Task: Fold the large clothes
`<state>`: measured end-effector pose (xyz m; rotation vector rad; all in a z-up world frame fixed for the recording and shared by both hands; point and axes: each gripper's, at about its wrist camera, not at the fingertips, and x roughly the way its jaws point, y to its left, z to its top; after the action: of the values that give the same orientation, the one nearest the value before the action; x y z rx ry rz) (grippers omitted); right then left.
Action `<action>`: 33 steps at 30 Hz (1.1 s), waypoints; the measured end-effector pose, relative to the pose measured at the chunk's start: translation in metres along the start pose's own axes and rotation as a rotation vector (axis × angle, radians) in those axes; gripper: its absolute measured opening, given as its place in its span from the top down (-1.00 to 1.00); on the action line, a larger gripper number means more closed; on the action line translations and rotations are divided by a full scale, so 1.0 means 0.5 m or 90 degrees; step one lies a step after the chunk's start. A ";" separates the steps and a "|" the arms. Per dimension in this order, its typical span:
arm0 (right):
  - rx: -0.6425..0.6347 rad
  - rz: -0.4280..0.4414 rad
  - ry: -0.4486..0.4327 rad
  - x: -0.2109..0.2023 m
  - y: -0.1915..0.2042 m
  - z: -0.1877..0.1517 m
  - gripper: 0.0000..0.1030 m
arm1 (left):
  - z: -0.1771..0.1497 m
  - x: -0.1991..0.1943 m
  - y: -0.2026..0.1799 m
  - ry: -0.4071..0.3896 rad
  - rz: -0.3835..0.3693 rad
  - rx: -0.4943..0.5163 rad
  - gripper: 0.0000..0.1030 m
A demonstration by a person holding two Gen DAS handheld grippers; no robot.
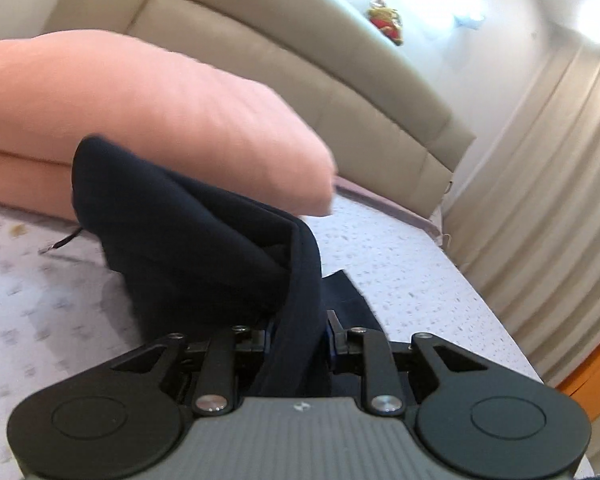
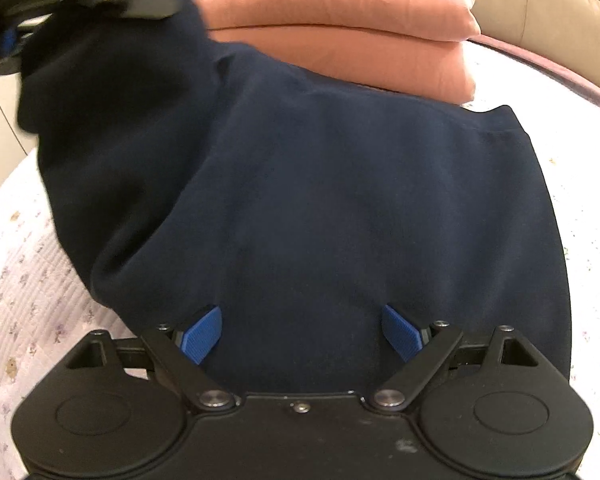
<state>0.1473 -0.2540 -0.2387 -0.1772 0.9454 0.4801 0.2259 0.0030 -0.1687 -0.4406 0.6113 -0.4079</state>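
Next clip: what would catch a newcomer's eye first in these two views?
The dark navy garment spread over the pale floral bedspread, one edge pinched and lifted in the left gripper. Behind it, two stacked peach pillows against the beige headboard. The right gripper is open, its blue fingers over the cloth.
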 end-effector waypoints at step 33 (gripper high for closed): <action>0.304 0.281 -0.049 0.050 -0.317 0.283 0.71 | -0.124 0.113 -0.210 0.123 -0.078 0.225 -0.46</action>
<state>0.3378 -0.3362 -0.1864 0.4882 0.9995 0.6446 0.2049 -0.1287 -0.1865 -0.1010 0.6845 -0.6674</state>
